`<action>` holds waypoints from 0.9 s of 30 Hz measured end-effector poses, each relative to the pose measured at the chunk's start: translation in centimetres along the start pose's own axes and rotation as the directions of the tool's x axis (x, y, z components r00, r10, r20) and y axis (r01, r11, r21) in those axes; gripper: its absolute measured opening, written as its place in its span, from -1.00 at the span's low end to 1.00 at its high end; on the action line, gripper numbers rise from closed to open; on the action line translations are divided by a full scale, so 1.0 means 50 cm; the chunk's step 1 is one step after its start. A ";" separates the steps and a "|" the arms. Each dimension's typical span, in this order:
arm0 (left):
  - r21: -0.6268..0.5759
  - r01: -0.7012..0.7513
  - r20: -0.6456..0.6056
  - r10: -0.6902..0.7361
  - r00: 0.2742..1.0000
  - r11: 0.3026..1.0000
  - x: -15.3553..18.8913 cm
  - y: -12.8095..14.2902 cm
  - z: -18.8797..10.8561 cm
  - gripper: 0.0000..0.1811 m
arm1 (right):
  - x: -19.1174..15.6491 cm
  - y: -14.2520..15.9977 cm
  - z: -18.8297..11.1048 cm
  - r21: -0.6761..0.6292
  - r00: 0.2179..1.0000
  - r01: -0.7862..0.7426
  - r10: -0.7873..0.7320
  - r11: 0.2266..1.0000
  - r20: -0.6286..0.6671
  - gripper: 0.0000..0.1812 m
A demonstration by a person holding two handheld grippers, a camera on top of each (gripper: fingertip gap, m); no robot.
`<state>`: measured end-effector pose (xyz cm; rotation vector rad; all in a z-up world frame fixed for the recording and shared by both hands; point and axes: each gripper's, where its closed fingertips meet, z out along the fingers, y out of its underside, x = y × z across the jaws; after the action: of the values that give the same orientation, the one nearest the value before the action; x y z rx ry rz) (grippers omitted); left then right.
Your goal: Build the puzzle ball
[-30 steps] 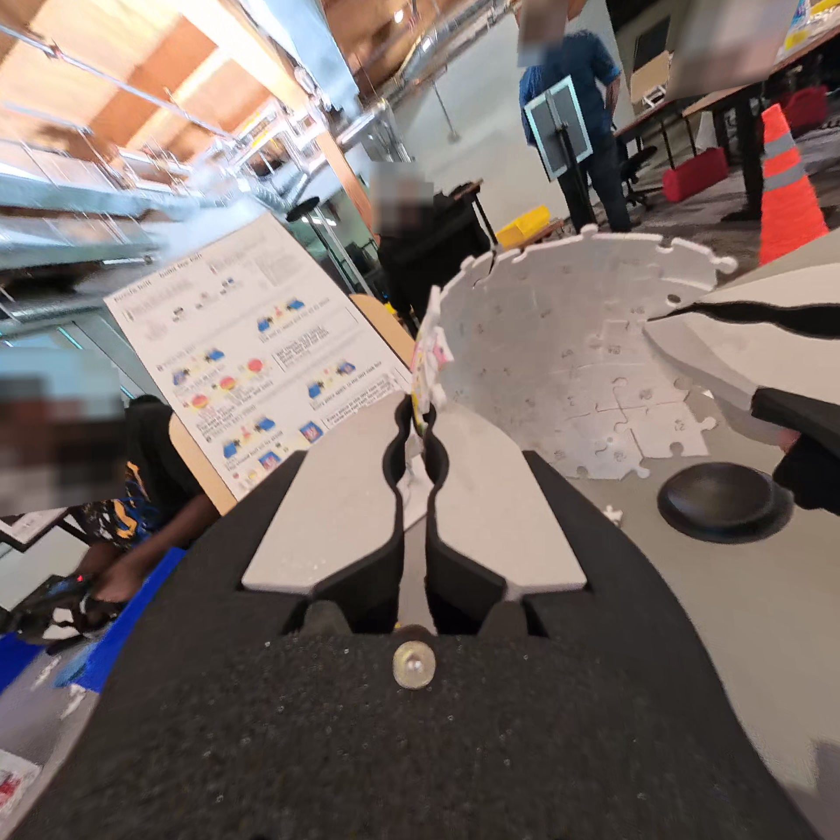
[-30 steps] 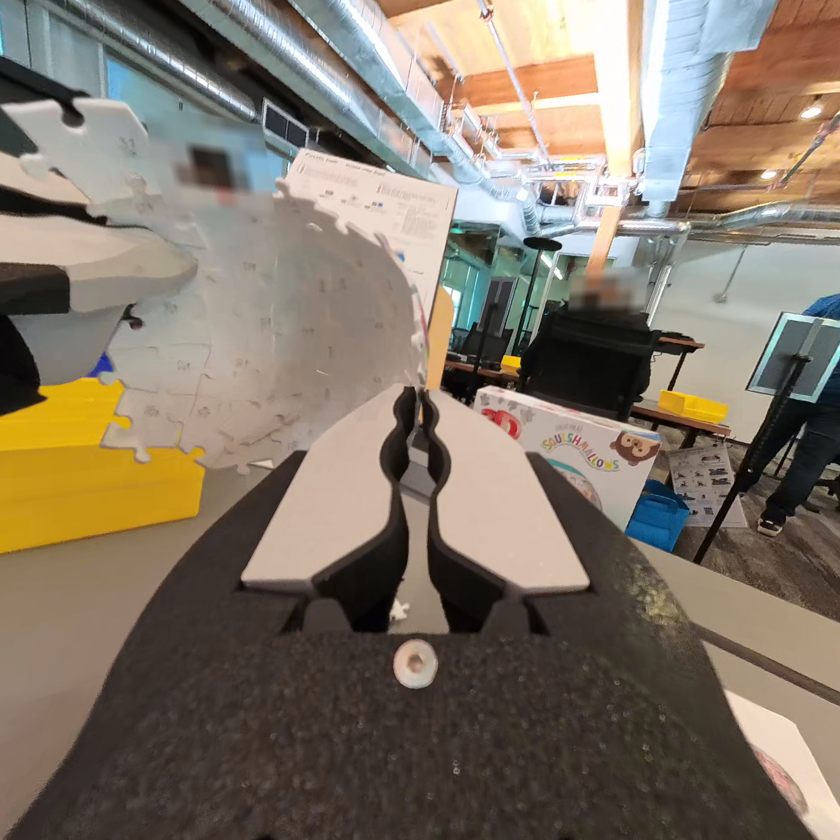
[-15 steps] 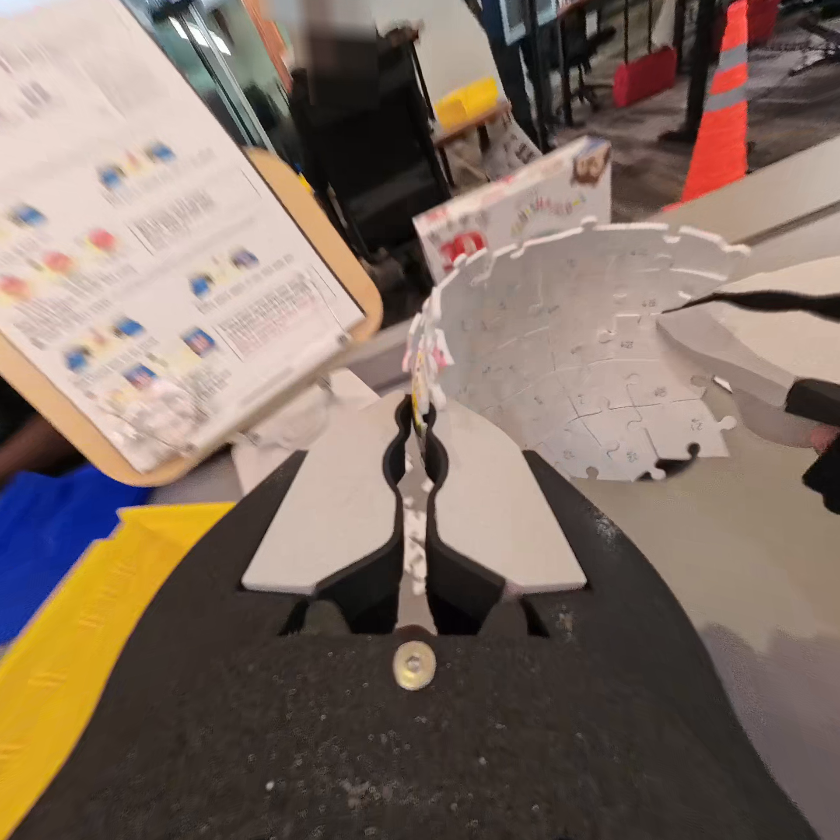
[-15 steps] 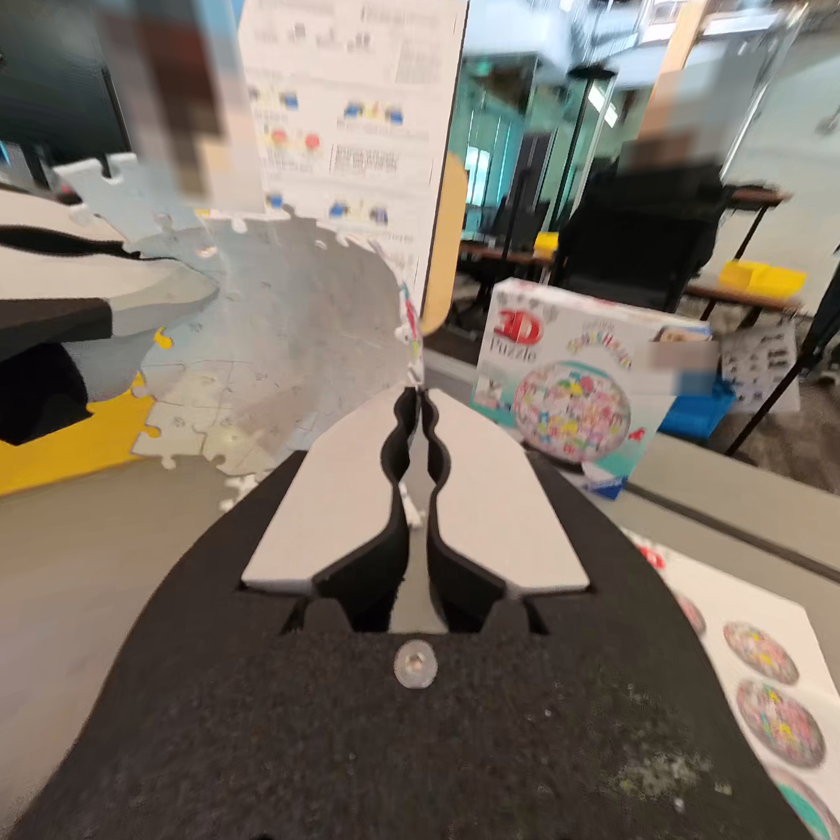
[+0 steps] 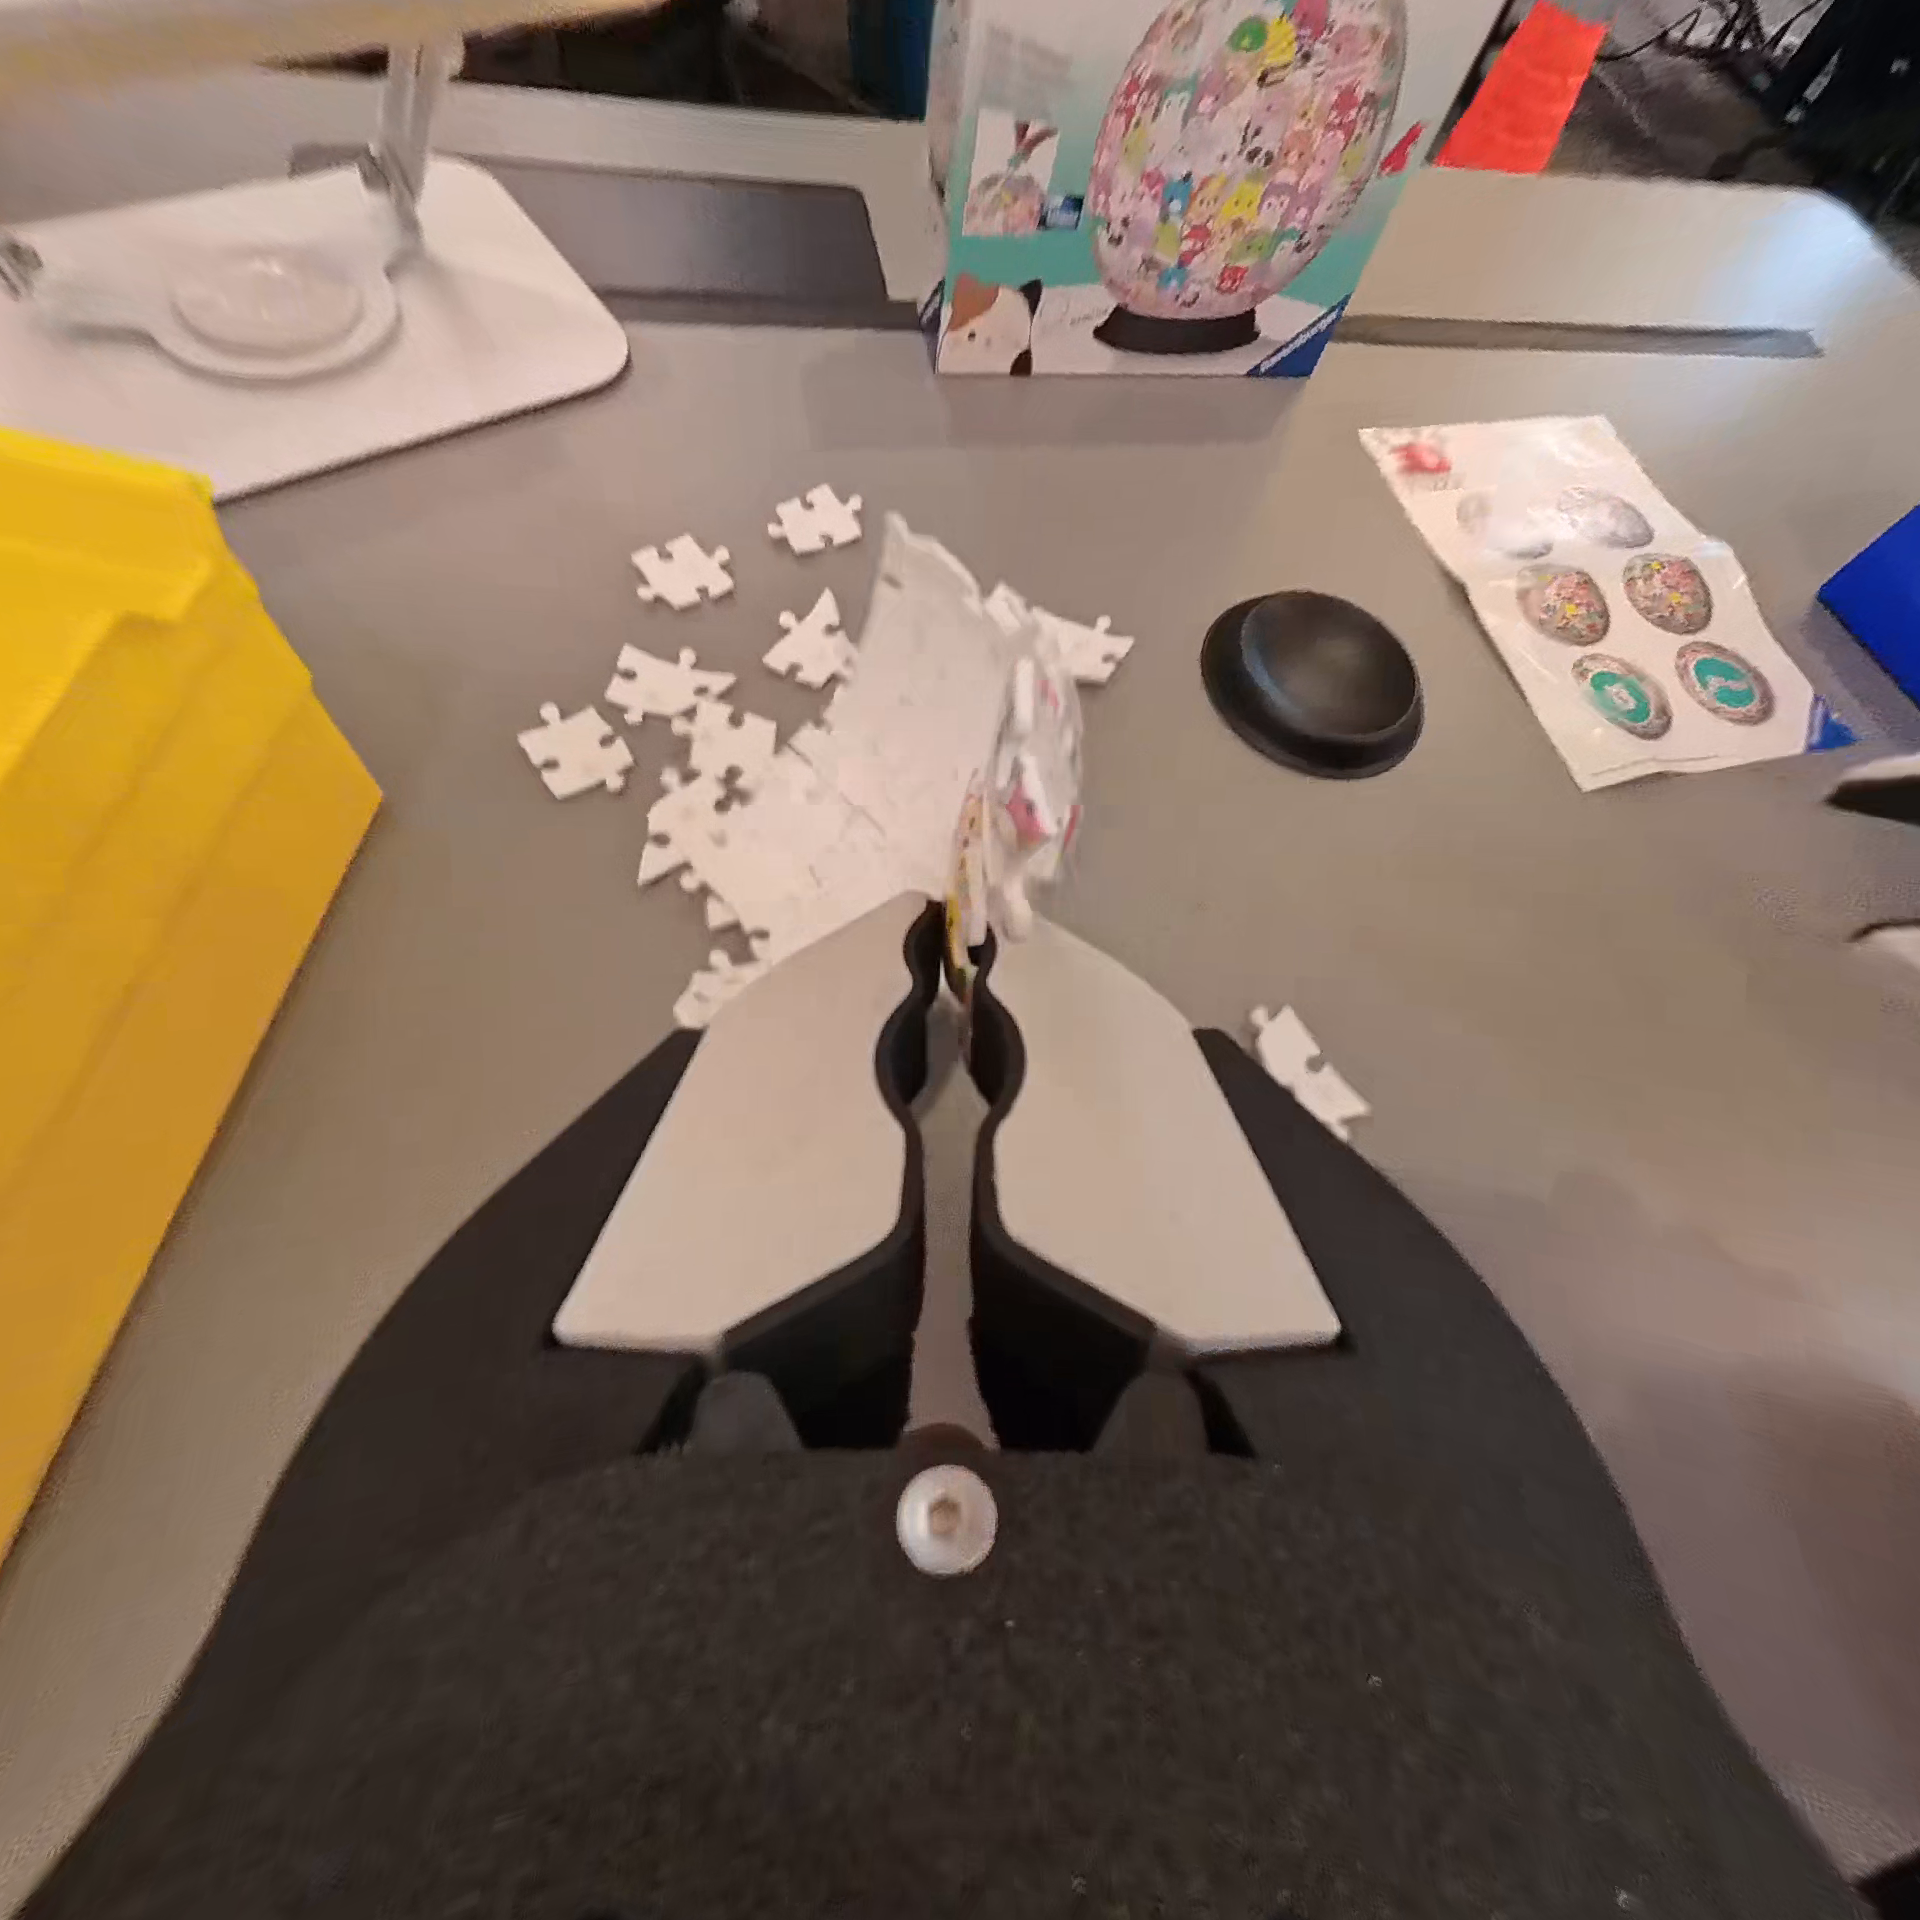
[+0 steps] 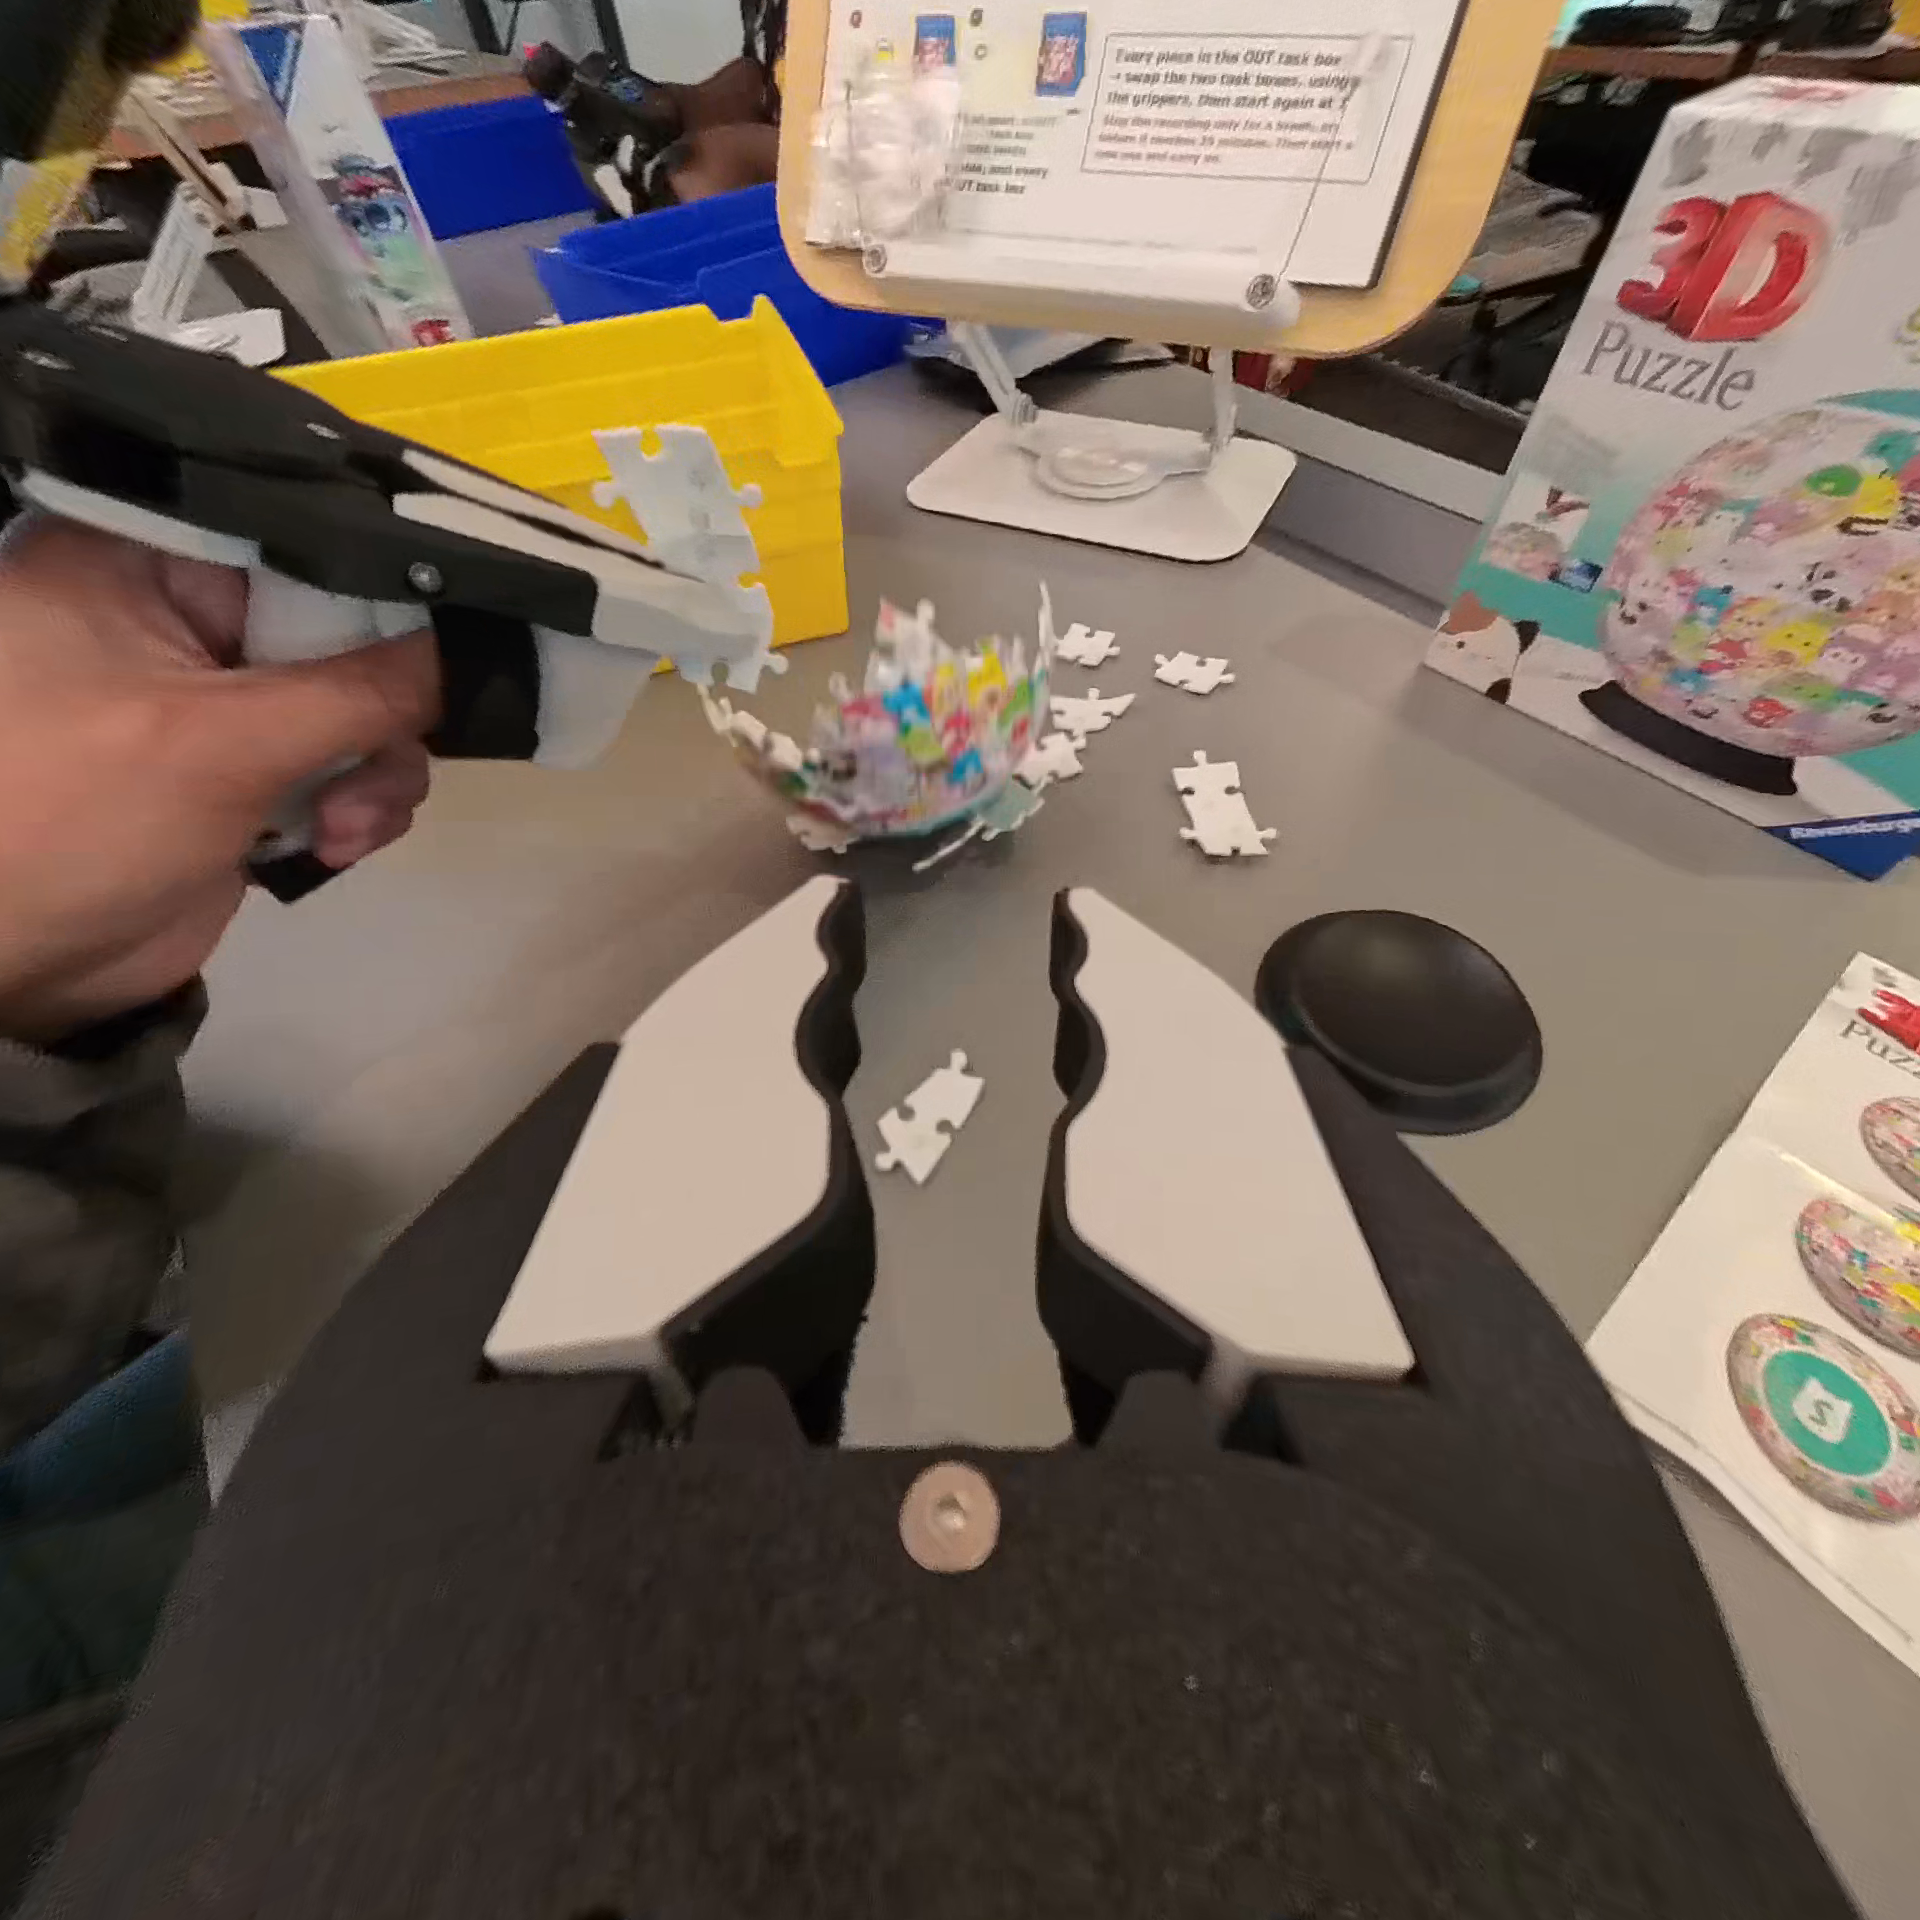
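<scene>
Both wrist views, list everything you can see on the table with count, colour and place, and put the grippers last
Puzzle shell: one, colourful outside, white inside, table centre.
Loose pieces: several, white, scattered around the shell; one below the right gripper.
Stand base: one, black, right of the shell.
Puzzle box: one, far right.
Leaflet: one, white, right edge.
Bin: one, yellow, left.
Bins: blue, behind the yellow one.
Instruction board: one, on a white stand, back.
Left gripper: shut on the shell's rim.
Right gripper: open, empty.
</scene>
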<state>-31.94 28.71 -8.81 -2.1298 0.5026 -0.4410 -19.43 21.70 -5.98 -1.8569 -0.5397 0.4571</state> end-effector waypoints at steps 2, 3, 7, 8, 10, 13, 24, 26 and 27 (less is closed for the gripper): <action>-0.032 0.008 0.000 -0.008 1.000 0.999 -0.022 0.023 -0.003 -0.98 | 0.019 0.023 -0.005 -0.034 1.000 -0.011 0.011 0.999 0.010 -0.67; -0.040 0.021 -0.010 -0.021 1.000 0.999 -0.029 0.036 -0.006 -0.98 | 0.029 0.036 -0.004 -0.058 0.999 -0.030 0.031 0.998 0.016 -0.67; -0.073 0.073 -0.050 -0.076 0.996 0.995 -0.042 0.086 -0.028 -0.98 | 0.032 0.059 -0.003 -0.060 0.986 -0.121 0.127 0.991 0.108 -0.67; -0.089 0.086 -0.064 -0.092 0.994 0.992 -0.042 0.101 -0.035 -0.98 | 0.028 0.061 -0.004 -0.039 0.981 -0.127 0.131 0.991 0.139 -0.67; -0.122 0.151 -0.130 -0.166 0.978 0.981 -0.036 0.134 -0.041 -0.98 | 0.022 0.072 -0.006 0.016 0.979 -0.103 0.099 0.995 0.180 -0.66; -0.171 0.253 -0.250 -0.290 0.924 0.952 -0.014 0.153 -0.044 -0.98 | 0.012 0.102 -0.009 0.005 0.982 -0.030 0.029 1.000 0.188 -0.66; -0.202 0.248 -0.471 -0.315 0.824 0.948 0.047 0.149 -0.062 -0.98 | -0.026 0.133 -0.019 -0.025 0.982 0.118 -0.112 0.993 0.154 -0.71; -0.206 0.261 -0.500 -0.331 0.800 0.943 0.055 0.149 -0.068 -0.98 | -0.035 0.135 -0.018 -0.011 0.977 0.144 -0.141 0.989 0.160 -0.72; -0.212 0.272 -0.517 -0.343 0.784 0.939 0.059 0.150 -0.073 -0.98 | -0.039 0.136 -0.017 -0.002 0.974 0.159 -0.157 0.987 0.162 -0.72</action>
<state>-32.62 20.77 -12.62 -2.2005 0.5037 -1.2663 -19.58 17.90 -12.00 -1.7843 -0.7957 0.4998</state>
